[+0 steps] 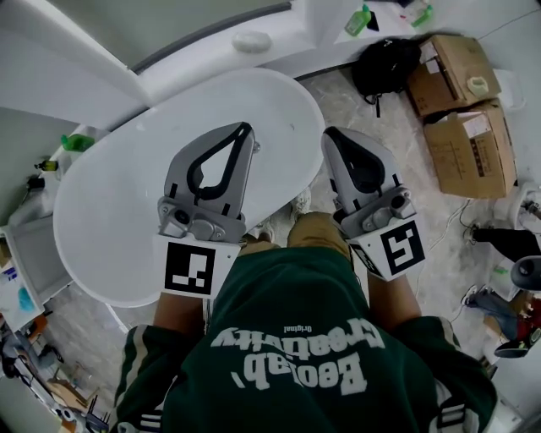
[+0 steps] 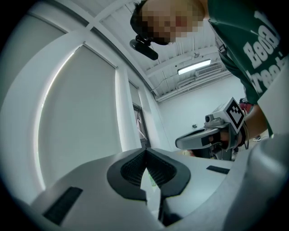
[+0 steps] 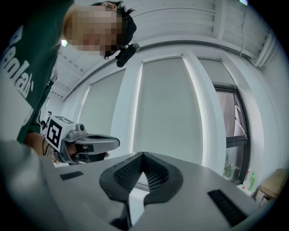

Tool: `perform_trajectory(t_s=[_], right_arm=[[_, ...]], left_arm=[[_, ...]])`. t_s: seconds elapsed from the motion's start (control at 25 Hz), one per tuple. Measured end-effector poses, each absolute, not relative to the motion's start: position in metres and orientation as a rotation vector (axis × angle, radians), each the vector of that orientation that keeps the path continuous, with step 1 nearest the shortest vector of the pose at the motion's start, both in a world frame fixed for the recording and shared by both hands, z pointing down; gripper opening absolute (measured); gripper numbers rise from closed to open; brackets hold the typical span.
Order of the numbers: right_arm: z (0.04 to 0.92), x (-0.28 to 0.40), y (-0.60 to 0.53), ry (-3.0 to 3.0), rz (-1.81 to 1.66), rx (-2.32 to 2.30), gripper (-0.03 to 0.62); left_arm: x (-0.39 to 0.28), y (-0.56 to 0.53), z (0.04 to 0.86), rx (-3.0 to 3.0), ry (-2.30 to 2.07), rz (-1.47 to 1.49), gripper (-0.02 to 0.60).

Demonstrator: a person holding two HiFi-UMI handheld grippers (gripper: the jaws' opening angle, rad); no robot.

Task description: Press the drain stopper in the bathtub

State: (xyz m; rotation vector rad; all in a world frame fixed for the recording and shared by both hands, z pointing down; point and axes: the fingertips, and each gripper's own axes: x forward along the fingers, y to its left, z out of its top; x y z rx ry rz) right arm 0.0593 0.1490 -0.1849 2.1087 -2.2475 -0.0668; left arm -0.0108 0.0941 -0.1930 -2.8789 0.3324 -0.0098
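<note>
The white oval bathtub [image 1: 110,211] lies below me in the head view, and I see no drain stopper on the part that shows. My left gripper [image 1: 246,129] is held over the tub's near side, shut, with nothing between its jaws. My right gripper [image 1: 331,134] hangs just off the tub's right rim, over the floor, also shut and empty. Both gripper views look up at the blinds and ceiling, not into the tub. The left gripper [image 2: 145,149] has its tips touching, with the right gripper [image 2: 178,143] beside it. The right gripper [image 3: 143,154] has its tips touching too, with the left gripper [image 3: 116,142] alongside.
Two cardboard boxes [image 1: 461,101] and a black bag [image 1: 385,63] sit on the floor at the right. Green bottles [image 1: 361,19] stand on the far ledge. A shelf with small items [image 1: 34,194] is left of the tub. Cables [image 1: 473,228] trail at the right.
</note>
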Motion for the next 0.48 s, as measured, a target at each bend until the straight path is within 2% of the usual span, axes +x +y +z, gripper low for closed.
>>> perform_trajectory(t_s=[0.2, 0.48], right_arm=[[-0.175, 0.068, 0.13, -2.267, -0.101, 2.027, 0.011], [-0.152, 0.099, 0.085, -2.475, -0.026, 1.828, 0.011]], left_arm=[[-0.005, 0.076, -0.195, -2.861, 0.447, 0.026, 0.004], [0.025, 0.043, -0.17, -2.797, 0.617, -0.116, 0.005]])
